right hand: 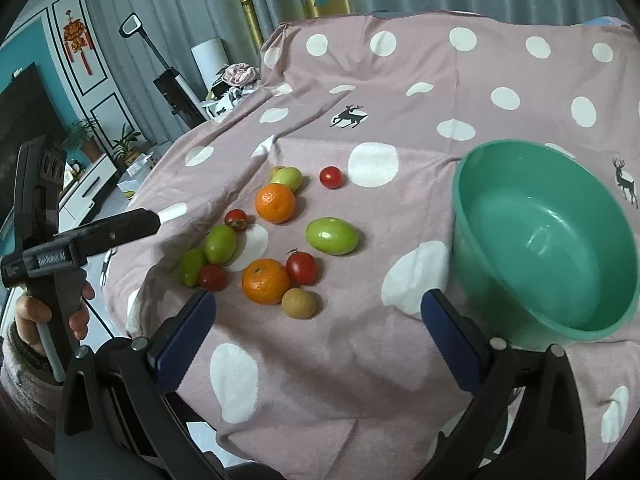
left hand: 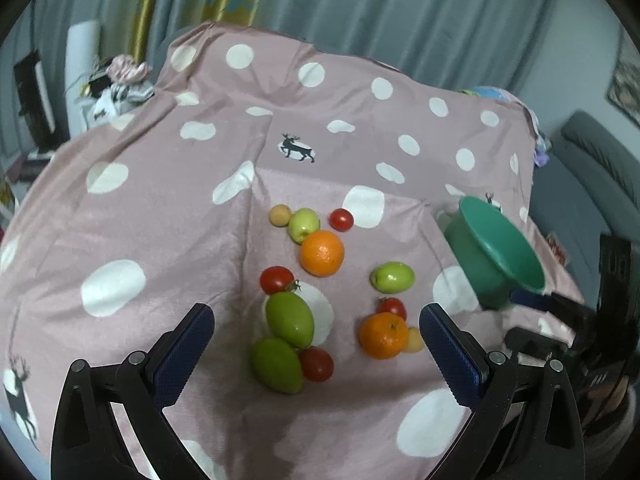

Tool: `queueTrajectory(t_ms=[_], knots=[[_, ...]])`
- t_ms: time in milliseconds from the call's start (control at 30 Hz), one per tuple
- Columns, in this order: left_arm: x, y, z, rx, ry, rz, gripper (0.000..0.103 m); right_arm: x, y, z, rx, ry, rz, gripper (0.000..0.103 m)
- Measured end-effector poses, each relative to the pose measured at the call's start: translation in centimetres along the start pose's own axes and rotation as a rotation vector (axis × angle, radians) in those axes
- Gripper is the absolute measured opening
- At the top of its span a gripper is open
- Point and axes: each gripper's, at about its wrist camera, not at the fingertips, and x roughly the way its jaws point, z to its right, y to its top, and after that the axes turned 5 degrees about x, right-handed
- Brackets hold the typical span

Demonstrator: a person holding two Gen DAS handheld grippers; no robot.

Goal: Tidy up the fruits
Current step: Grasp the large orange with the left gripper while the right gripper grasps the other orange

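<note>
Well, from the left wrist view, the left gripper hangs wide open and empty over the near fruits on the table. From the right, the right gripper gapes empty too, green bowl to its right; round tomatoes could roll off the soft cloth if nudged.

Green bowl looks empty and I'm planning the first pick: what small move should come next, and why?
Probably lower the open right gripper onto the small tan fruit: it lies nearest, between the fingers, and the green bowl beside it holds nothing.
</note>
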Motion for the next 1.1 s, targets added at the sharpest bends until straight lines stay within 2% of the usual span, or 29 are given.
queueTrajectory(t_ms=[167,267,333,533,800,867,933,1000,1100], knots=[[0.8,0.1,-0.3,0.016,-0.030,-0.014,0.102,0.4,-0.4,-0.1,-0.001,0.058,-0.001,0.101],[1.5,0.3,-0.5,0.006,-0.052,-0.020,0.102,1.6,-0.7,-0.8,-0.006,0.118,-0.043,0.094],[1.9,0.3,-0.5,0.006,-0.064,-0.024,0.102,2.8,-0.8,-1.4,0.000,0.158,-0.082,0.085],[3.8,0.8,-0.3,0.026,-0.090,-0.061,0.102,5.1,-0.8,-3.0,-0.036,0.197,-0.134,0.070],[6.3,2.2,0.5,0.090,-0.071,-0.104,0.100,7.6,-0.1,-3.3,-0.059,0.189,-0.175,0.054],[7.2,2.7,0.6,0.098,-0.071,-0.126,0.099,8.1,0.3,-3.3,-0.072,0.187,-0.175,0.054],[8.0,3.2,0.7,0.105,-0.070,-0.149,0.096,8.5,0.5,-3.4,-0.081,0.179,-0.181,0.053],[9.2,3.7,0.8,0.113,-0.058,-0.179,0.088,9.1,0.7,-3.6,-0.096,0.164,-0.193,0.052],[10.6,4.3,1.0,0.121,-0.059,-0.218,0.087,10.0,1.0,-3.6,-0.117,0.146,-0.204,0.048]])
